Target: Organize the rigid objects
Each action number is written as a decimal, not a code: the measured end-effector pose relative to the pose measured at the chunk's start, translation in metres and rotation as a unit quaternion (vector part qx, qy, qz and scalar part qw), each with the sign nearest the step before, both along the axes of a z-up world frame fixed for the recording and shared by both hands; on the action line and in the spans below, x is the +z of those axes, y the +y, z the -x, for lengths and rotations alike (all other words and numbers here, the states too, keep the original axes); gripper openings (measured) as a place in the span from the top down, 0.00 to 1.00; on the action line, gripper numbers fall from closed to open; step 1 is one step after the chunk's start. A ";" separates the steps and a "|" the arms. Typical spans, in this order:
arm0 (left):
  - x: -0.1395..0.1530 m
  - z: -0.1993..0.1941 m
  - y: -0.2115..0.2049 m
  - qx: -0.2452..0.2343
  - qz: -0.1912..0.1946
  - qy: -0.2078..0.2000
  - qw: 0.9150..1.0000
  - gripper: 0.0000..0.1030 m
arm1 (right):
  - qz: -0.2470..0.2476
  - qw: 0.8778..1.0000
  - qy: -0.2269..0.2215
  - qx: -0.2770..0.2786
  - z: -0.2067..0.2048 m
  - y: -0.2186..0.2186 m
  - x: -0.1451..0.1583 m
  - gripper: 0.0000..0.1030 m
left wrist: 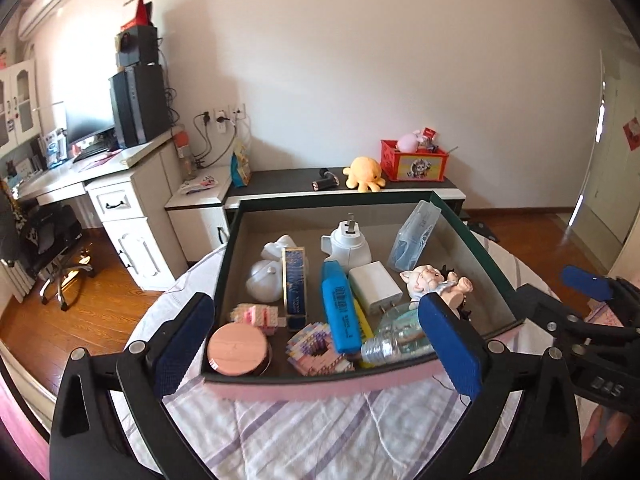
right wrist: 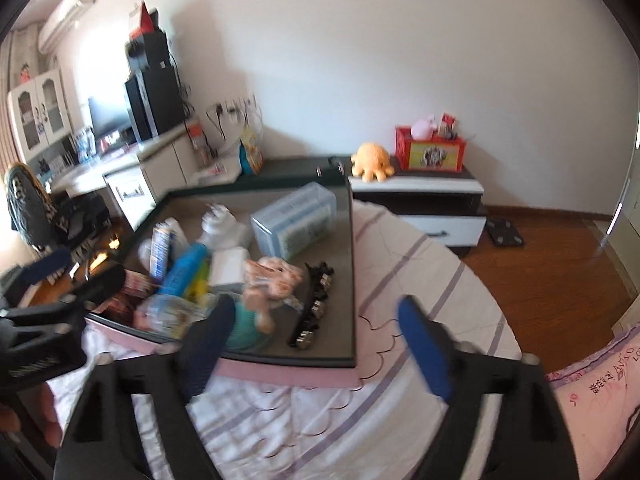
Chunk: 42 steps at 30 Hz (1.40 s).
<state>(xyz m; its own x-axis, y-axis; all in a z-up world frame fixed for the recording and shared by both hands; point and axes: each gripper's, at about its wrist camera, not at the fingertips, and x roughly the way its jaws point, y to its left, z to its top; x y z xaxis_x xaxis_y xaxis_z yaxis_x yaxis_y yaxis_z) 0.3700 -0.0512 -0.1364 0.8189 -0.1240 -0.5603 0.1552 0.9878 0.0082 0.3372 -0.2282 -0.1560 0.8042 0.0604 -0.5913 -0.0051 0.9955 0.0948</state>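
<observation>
Box (left wrist: pixel 486 276) of small objects on bed, left gripper (left wrist: pixel 316 344) fingers wide, right gripper (right wrist: pixel 314 336) fingers wide, both empty

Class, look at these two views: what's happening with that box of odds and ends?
A person holds two grippers over a dark-rimmed box on a striped bedcover. Both the left gripper and right gripper are open and hold nothing. The box already contains a blue highlighter, white charger, glass bulb, pig figurine and pink round tin.
</observation>
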 end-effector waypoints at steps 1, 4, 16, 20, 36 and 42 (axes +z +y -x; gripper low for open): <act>0.003 0.008 0.003 0.004 0.003 -0.006 1.000 0.00 | 0.000 1.000 -0.013 0.000 0.010 0.005 0.007 0.16; 0.014 0.033 0.011 0.007 0.011 -0.021 1.000 0.00 | -0.005 0.999 -0.037 0.009 0.036 0.018 0.021 0.15; 0.055 0.145 0.040 0.024 0.023 -0.089 0.995 0.00 | 0.011 0.994 -0.109 0.020 0.131 0.048 0.064 0.11; 0.069 0.178 0.045 0.033 0.012 -0.118 0.992 0.00 | 0.026 0.991 -0.132 0.017 0.164 0.057 0.077 0.00; 0.115 0.298 0.066 0.043 0.010 -0.216 0.975 0.00 | 0.055 0.972 -0.229 0.017 0.285 0.085 0.122 0.00; 0.129 0.334 0.065 0.047 0.006 -0.249 0.967 0.00 | 0.058 0.965 -0.256 0.009 0.320 0.087 0.134 0.00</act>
<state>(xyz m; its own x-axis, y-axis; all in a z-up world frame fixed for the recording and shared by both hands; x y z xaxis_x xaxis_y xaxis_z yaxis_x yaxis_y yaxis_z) 0.0363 0.0137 -0.0071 0.9949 -0.0391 -0.0927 0.0436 0.9979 0.0470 0.0171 -0.1415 -0.0215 0.9921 0.0352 -0.1203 -0.0399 0.9985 -0.0368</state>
